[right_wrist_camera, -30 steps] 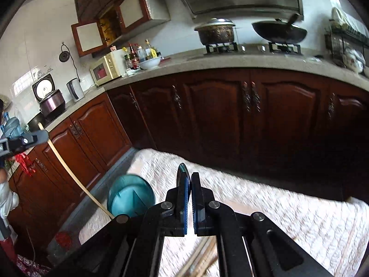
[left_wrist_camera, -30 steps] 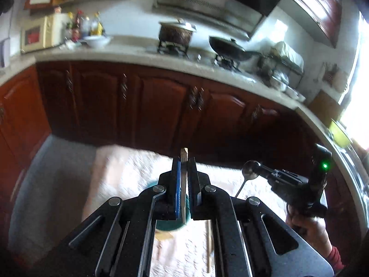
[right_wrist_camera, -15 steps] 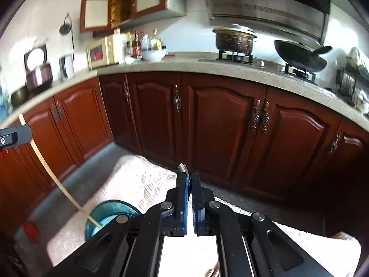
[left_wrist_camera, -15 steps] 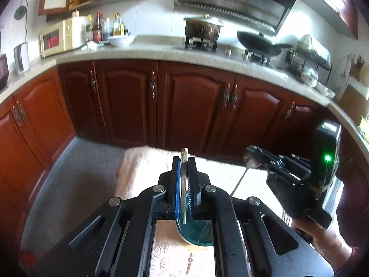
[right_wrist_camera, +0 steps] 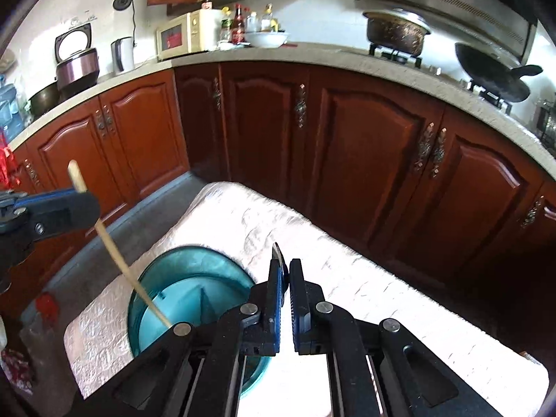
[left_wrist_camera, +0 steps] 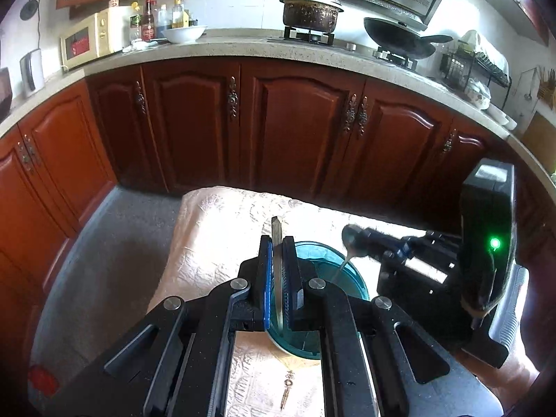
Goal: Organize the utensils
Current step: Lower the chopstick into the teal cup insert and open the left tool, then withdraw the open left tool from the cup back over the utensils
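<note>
In a kitchen with red-brown cabinets, a cloth-covered table (right_wrist_camera: 347, 278) is carrying a teal container (right_wrist_camera: 180, 288) near its left end. The left gripper (left_wrist_camera: 278, 271) is clamping a chopstick (right_wrist_camera: 114, 250) whose tip is entering the container; the right gripper (right_wrist_camera: 285, 278) is pinching a spoon (left_wrist_camera: 351, 243) above it. Next move, likely: releasing both inside.

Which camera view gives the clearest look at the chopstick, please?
The right wrist view: the chopstick shows nearly whole, slanting from the left gripper into the teal container. The left wrist view shows only its edge, clamped between that gripper's fingers.
</note>
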The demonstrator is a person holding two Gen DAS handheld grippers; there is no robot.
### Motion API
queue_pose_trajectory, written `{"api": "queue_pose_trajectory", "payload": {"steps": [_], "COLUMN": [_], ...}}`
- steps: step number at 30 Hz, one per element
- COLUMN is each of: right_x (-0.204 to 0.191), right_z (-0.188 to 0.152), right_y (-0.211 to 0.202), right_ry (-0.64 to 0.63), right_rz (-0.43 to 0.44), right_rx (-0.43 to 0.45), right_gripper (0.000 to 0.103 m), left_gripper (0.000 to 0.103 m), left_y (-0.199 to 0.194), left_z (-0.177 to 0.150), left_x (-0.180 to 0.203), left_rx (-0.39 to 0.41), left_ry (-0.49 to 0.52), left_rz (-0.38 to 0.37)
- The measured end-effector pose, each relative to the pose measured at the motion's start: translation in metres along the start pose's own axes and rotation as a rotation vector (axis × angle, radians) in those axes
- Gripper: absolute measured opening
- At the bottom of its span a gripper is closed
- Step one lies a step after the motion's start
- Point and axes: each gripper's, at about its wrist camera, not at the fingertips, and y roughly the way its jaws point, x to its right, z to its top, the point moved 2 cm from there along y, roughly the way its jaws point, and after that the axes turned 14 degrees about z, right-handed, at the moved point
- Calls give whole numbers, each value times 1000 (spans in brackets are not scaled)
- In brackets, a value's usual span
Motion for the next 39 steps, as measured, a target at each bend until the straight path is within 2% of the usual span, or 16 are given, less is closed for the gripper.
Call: {"api": "queue_pose_trajectory", "payload": {"steps": [5, 7, 9, 10, 14, 24, 27, 37, 39], "right_x": [3, 7, 9, 11, 14, 18, 16, 9, 8], "right_z": [-5, -7, -9, -10, -14, -26, -30, -46, -50], "right_y": [6, 3, -2, -5, -14, -43, -52, -86, -93], "right_ry": [63, 91, 111, 123, 157, 180, 182, 199, 203], "right_rz": [128, 147, 158, 170, 190, 162, 146, 107, 95], "right_rx": [-57, -41, -20, -11, 3, 43, 53, 87, 89], "right_gripper": [9, 23, 33, 35, 36, 41, 45, 45, 46], "left_gripper": [5, 9, 27, 30, 35, 41, 41, 42, 44], "left_y": [2, 1, 1, 0, -3, -13, -15, -30, -34], "left_z": [-1, -1, 0, 0, -2, -17, -24, -42, -45], "left_x": [2, 2, 1, 0, -2, -1, 4, 20, 24], "left_rx": [-21, -26, -27, -27, -25, -24, -23, 6, 12], "left_ry": [-5, -10, -18, -21, -33, -47, -41, -2, 4], "left_rz": [-5, -11, -17, -23, -21, -15, -6, 21, 17]}}
